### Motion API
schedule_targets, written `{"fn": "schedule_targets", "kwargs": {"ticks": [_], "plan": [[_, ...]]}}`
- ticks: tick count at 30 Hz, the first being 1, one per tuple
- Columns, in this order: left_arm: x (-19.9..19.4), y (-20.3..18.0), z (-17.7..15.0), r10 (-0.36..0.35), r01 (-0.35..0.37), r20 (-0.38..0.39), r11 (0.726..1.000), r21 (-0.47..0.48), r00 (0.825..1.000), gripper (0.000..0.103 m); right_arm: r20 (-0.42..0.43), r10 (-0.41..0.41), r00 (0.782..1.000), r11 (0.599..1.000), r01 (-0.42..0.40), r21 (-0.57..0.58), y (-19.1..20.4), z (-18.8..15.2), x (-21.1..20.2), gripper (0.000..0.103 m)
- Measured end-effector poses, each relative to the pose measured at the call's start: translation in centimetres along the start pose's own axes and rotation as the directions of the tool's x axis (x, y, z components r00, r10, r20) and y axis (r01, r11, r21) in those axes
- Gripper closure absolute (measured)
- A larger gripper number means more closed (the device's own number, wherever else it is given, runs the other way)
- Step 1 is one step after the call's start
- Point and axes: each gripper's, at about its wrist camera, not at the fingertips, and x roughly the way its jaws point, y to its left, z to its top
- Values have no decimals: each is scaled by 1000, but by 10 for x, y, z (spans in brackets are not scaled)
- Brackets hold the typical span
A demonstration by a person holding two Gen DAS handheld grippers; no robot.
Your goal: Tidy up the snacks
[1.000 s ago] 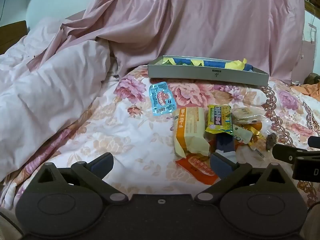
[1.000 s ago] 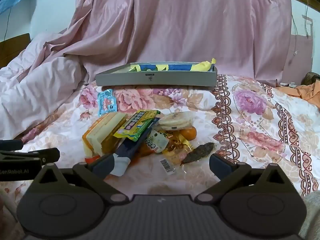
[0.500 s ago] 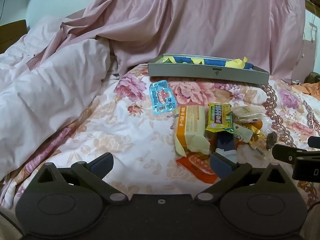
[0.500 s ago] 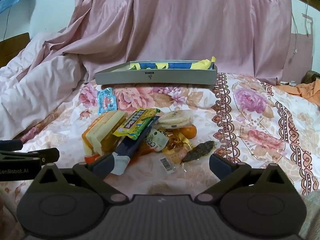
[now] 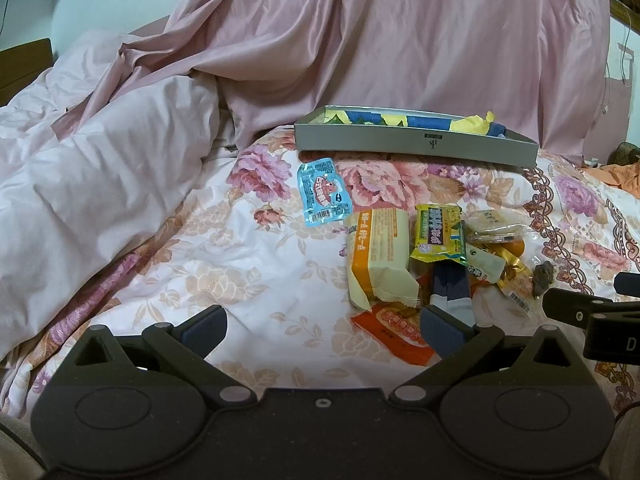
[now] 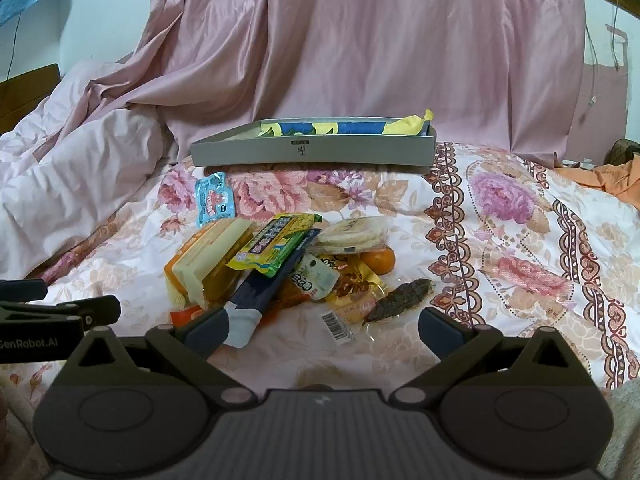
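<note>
A pile of snacks lies on the floral bedspread: an orange-and-cream pack (image 5: 376,256) (image 6: 208,260), a yellow-green pack (image 5: 438,234) (image 6: 276,248), a dark blue pack (image 5: 450,288) (image 6: 264,292), a flat red-orange pack (image 5: 396,332), a rice cracker pack (image 6: 352,236), an orange fruit (image 6: 378,260) and a dark dried piece (image 6: 400,300). A light blue pouch (image 5: 322,192) (image 6: 214,200) lies apart toward the grey tray (image 5: 416,146) (image 6: 312,152). My left gripper (image 5: 322,326) is open, left of the pile. My right gripper (image 6: 322,328) is open in front of the pile.
The tray at the back holds blue and yellow wrappers (image 6: 344,126). A bunched pink quilt (image 5: 88,184) fills the left side, a pink drape (image 5: 400,40) hangs behind, and orange cloth (image 6: 616,176) lies at far right. The right gripper's body (image 5: 592,312) shows at the left view's right edge.
Both views have drawn back and up slightly, so the pile and tray sit a little lower and farther. Nothing was grasped or shifted.
</note>
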Motion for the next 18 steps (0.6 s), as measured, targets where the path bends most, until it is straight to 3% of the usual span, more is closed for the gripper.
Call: {"fn": "schedule_targets", "kwargs": {"ticks": [18], "plan": [[0, 0, 0, 0, 0, -4, 1000, 0, 1000, 1, -5, 2, 1000, 1000, -2, 4, 0, 0, 0, 0]]}}
